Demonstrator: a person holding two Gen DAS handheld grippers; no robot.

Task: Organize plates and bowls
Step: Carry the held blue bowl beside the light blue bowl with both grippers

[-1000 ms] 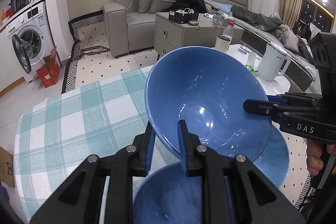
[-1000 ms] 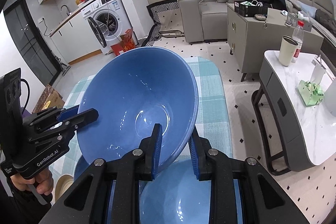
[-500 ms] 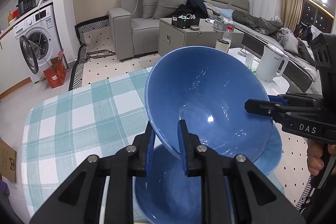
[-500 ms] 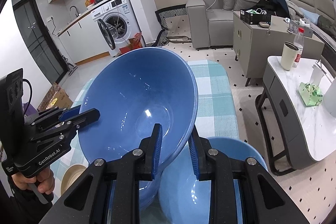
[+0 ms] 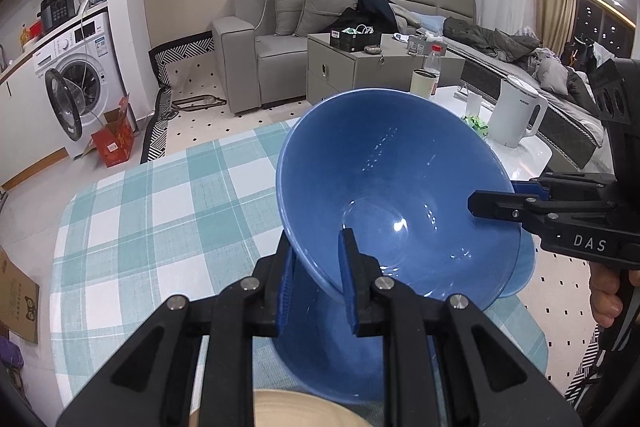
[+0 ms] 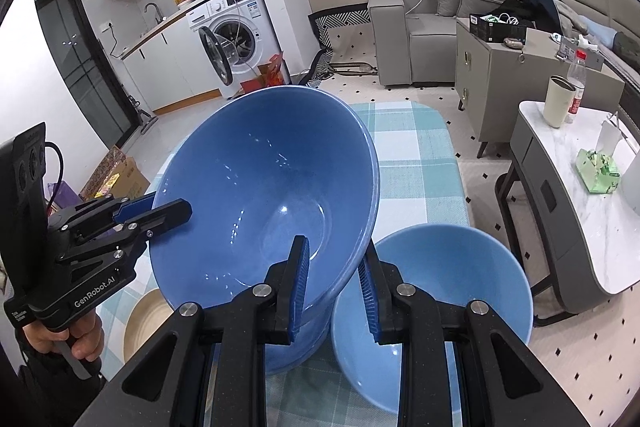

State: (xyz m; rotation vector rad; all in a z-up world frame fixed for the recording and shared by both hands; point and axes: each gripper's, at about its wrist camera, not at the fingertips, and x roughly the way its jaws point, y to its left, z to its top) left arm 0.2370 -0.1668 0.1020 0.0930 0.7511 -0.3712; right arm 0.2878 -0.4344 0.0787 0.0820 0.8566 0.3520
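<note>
Both grippers hold one large blue bowl [image 5: 400,187] by opposite sides of its rim, tilted, above the checked table. My left gripper [image 5: 316,279] is shut on its near rim, and it shows in the right wrist view [image 6: 160,209]. My right gripper [image 6: 334,277] is shut on the other side of the bowl [image 6: 260,195], and it shows in the left wrist view [image 5: 496,201]. Under the held bowl sits a second blue bowl [image 5: 320,347] [image 6: 296,343]. A lighter blue bowl [image 6: 432,307] sits to its right [image 5: 526,263].
A tan wooden bowl [image 6: 144,323] sits at the table's near left, also seen in the left wrist view [image 5: 280,409]. The green-checked tablecloth [image 5: 160,211] stretches away. A white side table [image 6: 592,211] with a kettle [image 5: 516,115] stands to the right.
The held bowl has shifted left, off the lighter bowl and over the second blue bowl. The lighter bowl now shows fully, and the tan bowl has come into view.
</note>
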